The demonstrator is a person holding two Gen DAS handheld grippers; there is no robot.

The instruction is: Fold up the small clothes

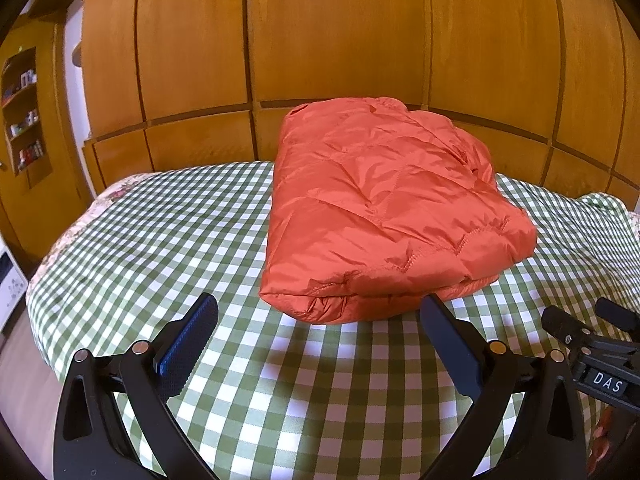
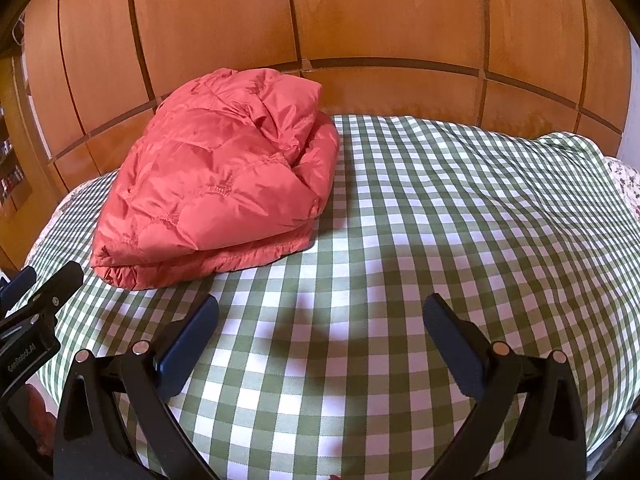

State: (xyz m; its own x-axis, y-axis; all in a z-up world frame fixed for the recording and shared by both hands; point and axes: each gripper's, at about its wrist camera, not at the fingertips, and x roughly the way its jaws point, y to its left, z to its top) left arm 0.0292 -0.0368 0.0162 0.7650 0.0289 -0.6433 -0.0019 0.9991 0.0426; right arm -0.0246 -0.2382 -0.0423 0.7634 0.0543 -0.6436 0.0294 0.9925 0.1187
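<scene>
Your left gripper (image 1: 318,312) hangs over the cloth (image 1: 168,232), jaws spread wide, nothing between them. Blue pads (image 1: 188,344) face inward; only checked cloth shows in the gap.

The jacket (image 1: 384,208) lies folded just ahead of that gripper, a little to its right. Orange-red, quilted, puffy. Its near folded edge sits just beyond your fingertips; the right fingertip lies close under that edge, but whether it touches cannot be told. The bundle lies flat on the cloth, layers stacked, stitched hem toward you.

Your right gripper (image 2: 320,312) is also wide open and empty, poised above bare cloth (image 2: 440,200). From it, the jacket (image 2: 216,176) lies ahead and well to the left, clear of both fingers. On this side the folds look looser: a rumpled lump at the far end, thick doubled edges at the near end.

Each gripper shows at the edge of the other's view: the right one (image 1: 592,344) beside your left tool's right finger, the left one (image 2: 36,308) beside your right tool's left finger. They sit side by side, near each other, both short of the jacket.

Green-and-white checks cover the surface; a flowered cover (image 1: 116,192) peeks out at the far left rim. Wood panels (image 1: 320,40) stand behind the jacket. A shelf (image 1: 24,112) with small items is far left.
</scene>
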